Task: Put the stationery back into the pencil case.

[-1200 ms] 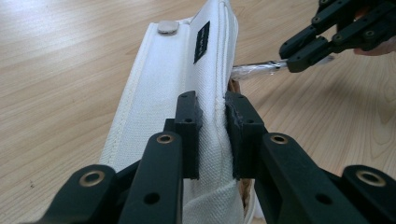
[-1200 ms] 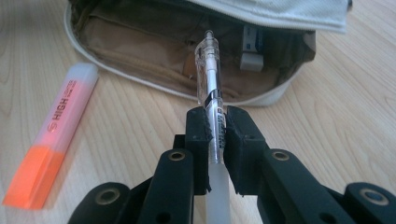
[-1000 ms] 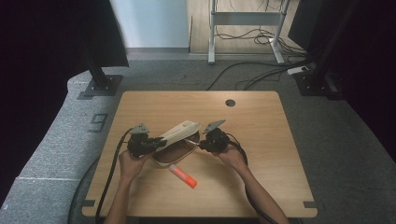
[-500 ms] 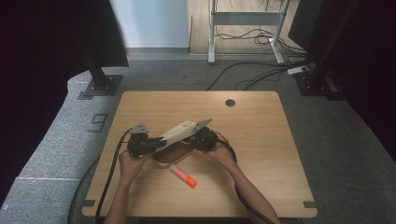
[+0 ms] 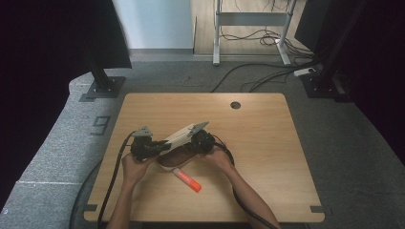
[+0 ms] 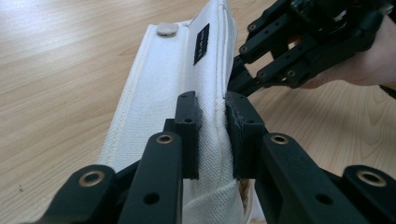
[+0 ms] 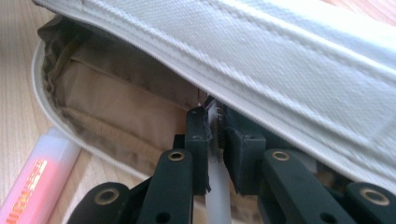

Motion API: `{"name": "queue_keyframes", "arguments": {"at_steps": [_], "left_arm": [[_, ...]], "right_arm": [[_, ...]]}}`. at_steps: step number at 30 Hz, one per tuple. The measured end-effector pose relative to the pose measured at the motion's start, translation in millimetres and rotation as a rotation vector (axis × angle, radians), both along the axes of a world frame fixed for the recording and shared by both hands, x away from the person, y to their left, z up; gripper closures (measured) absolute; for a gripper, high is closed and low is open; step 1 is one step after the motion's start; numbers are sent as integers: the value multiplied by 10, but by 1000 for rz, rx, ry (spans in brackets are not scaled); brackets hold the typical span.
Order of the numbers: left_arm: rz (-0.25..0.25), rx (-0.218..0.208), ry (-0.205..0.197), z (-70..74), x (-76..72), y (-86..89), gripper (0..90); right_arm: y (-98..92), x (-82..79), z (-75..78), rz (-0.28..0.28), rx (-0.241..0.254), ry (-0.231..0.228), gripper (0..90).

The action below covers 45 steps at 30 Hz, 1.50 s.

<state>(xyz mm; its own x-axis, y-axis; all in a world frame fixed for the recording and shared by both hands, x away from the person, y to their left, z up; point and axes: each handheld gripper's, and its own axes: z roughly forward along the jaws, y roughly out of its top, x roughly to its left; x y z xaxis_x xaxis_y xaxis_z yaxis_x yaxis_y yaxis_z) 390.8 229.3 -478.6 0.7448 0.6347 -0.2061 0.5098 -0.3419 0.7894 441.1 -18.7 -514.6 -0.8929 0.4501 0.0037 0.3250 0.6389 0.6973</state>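
Grey carpet surrounds our wooden tabletop [image 5: 267, 157], with black stands and loose cables at the far side of the room and a round cable hole [image 5: 235, 105] near the tabletop's far edge.

Starting at the left in the high view, our left hand [image 5: 133, 168] holds the left hand-held gripper [image 5: 152, 147], its black cable trailing back off the near edge. In the left gripper view its jaws are closed on the white canvas pencil case [image 6: 182, 93], pinching a fold of the fabric between the pads; a metal snap button [image 6: 167, 29] and a small dark label [image 6: 201, 43] show on the flap farther along.

The pencil case [image 5: 184, 139] sits just left of the tabletop's middle, between our two hand-held grippers, its white flap lifted and slanting up toward the right, with the brown lining open underneath. Just in front of it, toward us, an orange-and-white glue stick [image 5: 187, 180] lies flat on the wood, its white end near the case.

To the right, our right hand [image 5: 219, 155] carries the right hand-held gripper [image 5: 200, 138], which meets the case at its raised end. In the right gripper view its jaws are clamped on a thin white edge of the case [image 7: 215, 154] below the flap, with the brown interior [image 7: 116, 102] beyond and the glue stick [image 7: 37, 179] at lower left.
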Motion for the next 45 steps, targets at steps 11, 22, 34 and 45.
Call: {"name": "queue_keyframes", "arguments": {"at_steps": [11, 22, 34, 45], "left_arm": [[-4, -3, 3, -5, 3, -3, 761], [-8, -1, 4, -10, 4, -5, 760], [-11, 0, 9, -17, 8, -5, 758], [-12, 0, 11, -21, 10, -8, 757]], "right_arm": [[55, 26, -68, -2, 1, 12, 715], [-158, -24, 23, -24, -1, 22, 644], [-402, -164, -7, -33, 4, 56, 630], [-463, -262, -127, -18, -40, 87, 691]]}}
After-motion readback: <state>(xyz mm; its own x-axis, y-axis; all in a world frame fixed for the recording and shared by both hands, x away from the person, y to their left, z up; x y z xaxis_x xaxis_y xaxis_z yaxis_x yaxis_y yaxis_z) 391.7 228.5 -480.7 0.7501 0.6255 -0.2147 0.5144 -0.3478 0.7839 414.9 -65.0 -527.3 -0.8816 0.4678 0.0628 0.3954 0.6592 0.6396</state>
